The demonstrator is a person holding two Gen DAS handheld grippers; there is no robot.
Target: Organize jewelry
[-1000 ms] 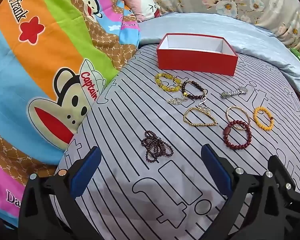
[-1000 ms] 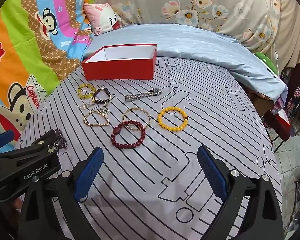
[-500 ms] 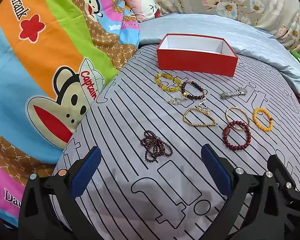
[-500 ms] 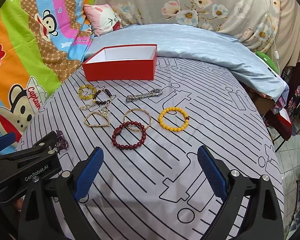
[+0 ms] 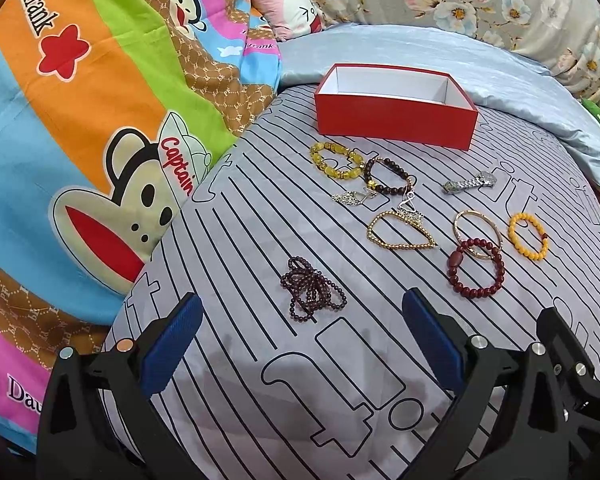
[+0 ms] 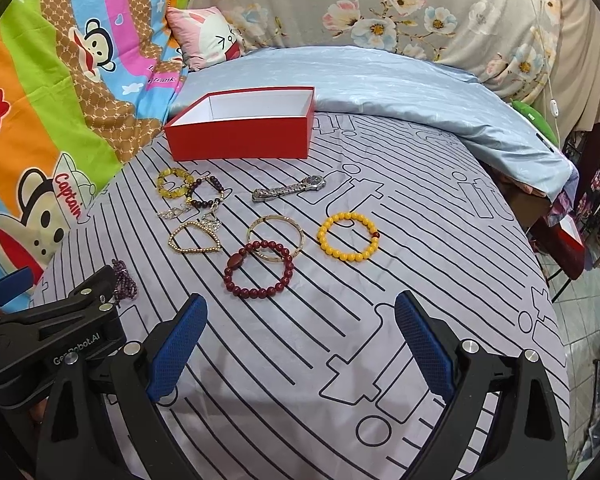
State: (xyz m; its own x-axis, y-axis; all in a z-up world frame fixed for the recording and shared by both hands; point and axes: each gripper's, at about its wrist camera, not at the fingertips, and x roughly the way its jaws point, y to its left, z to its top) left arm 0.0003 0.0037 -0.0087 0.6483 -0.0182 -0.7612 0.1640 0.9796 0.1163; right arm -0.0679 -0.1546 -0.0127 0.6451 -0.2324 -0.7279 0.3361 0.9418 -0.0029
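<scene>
An empty red box (image 5: 396,120) (image 6: 240,142) stands at the far side of a striped grey sheet. Jewelry lies in front of it: a yellow stone bracelet (image 5: 335,160), a dark bead bracelet (image 5: 388,178), a silver watch (image 6: 290,189), a gold bead chain (image 5: 400,230), a gold bangle (image 6: 276,240), a red bead bracelet (image 6: 258,274), an orange bead bracelet (image 6: 348,242) and a dark purple bead strand (image 5: 312,294). My left gripper (image 5: 300,326) is open, just short of the purple strand. My right gripper (image 6: 300,328) is open, just short of the red bracelet.
A colourful cartoon blanket (image 5: 80,120) lies to the left. A pale blue quilt (image 6: 380,84) and a pink pillow (image 6: 206,36) lie behind the box. The bed's edge drops off at the right (image 6: 556,280). The left gripper's body shows at the right wrist view's lower left (image 6: 52,332).
Both grippers have crept slightly forward toward the jewelry. Nothing on the sheet has moved.
</scene>
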